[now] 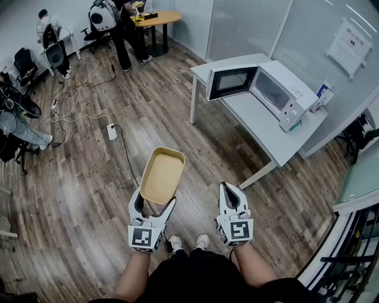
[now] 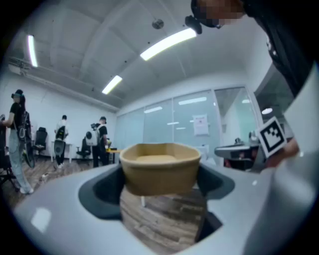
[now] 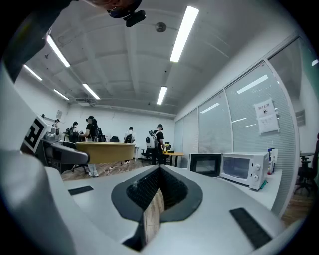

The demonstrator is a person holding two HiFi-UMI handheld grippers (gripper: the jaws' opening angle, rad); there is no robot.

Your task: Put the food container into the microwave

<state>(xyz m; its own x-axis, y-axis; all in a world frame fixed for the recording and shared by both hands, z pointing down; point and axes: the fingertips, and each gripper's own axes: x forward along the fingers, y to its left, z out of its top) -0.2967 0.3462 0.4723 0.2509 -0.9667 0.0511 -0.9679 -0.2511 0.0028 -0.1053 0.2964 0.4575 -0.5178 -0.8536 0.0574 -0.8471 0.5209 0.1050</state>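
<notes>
A tan rectangular food container [image 1: 161, 174] is held in the air above the wooden floor, and my left gripper [image 1: 155, 202] is shut on its near end. Seen from the left gripper view, the container [image 2: 159, 168] sits squeezed between the two grey jaws. My right gripper [image 1: 230, 190] hangs beside it, shut and empty, with its jaws meeting in the right gripper view [image 3: 158, 172]. The white microwave [image 1: 277, 93] stands on a white table [image 1: 269, 133] ahead to the right, its door [image 1: 232, 82] swung open. The microwave [image 3: 239, 168] also shows at the right of the right gripper view.
Several people stand around a round wooden table [image 1: 159, 18] at the far end of the room. Cables and a power strip [image 1: 111, 131] lie on the floor to the left. A glass partition wall [image 1: 278, 29] runs behind the white table.
</notes>
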